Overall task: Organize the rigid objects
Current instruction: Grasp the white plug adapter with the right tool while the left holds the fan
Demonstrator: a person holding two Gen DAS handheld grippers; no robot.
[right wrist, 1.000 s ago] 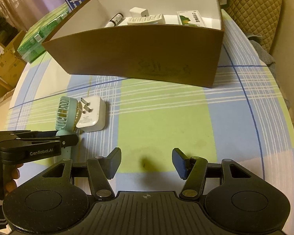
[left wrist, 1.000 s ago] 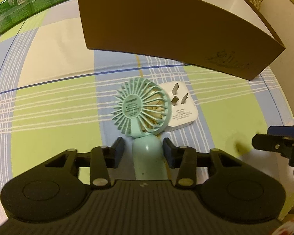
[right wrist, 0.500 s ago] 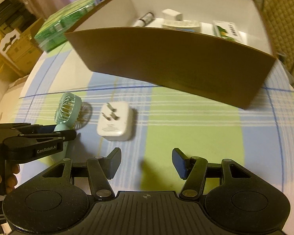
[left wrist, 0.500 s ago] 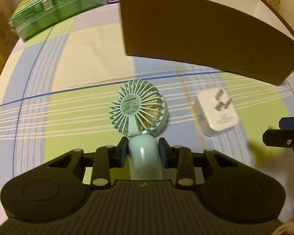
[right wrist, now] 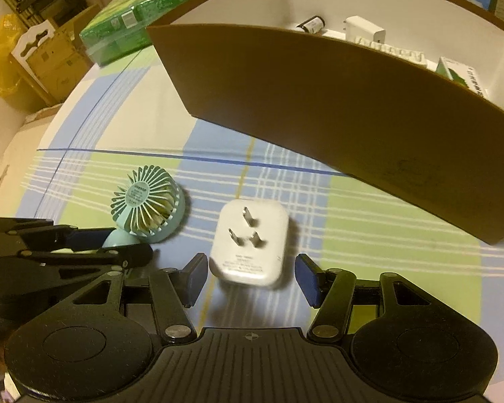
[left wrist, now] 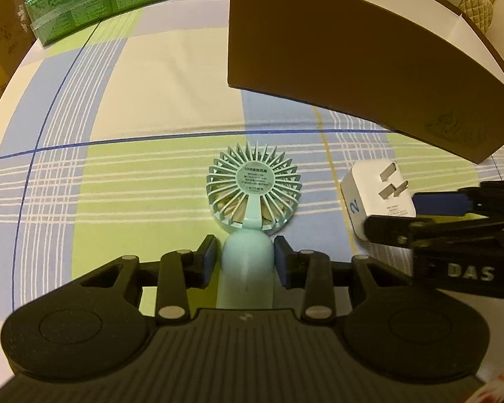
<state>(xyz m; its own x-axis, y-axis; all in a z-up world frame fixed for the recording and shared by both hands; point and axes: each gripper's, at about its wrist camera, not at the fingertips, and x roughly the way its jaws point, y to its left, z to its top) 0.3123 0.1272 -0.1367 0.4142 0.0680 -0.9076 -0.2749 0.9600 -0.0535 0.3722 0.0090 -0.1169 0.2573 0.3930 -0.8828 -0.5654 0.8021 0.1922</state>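
Our left gripper (left wrist: pixel 245 260) has the fan (left wrist: pixel 253 194) handle between jaws that have just opened slightly, pads barely clear. Our right gripper (right wrist: pixel 250 277) hangs open around the plug (right wrist: pixel 248 243), not touching.

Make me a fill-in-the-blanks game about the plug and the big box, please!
1. The white plug has ____ metal prongs.
2. It lies between the open right gripper's fingers with its prongs pointing ____.
3. The box is brown outside and ____ inside.

Missing words: three; up; white.
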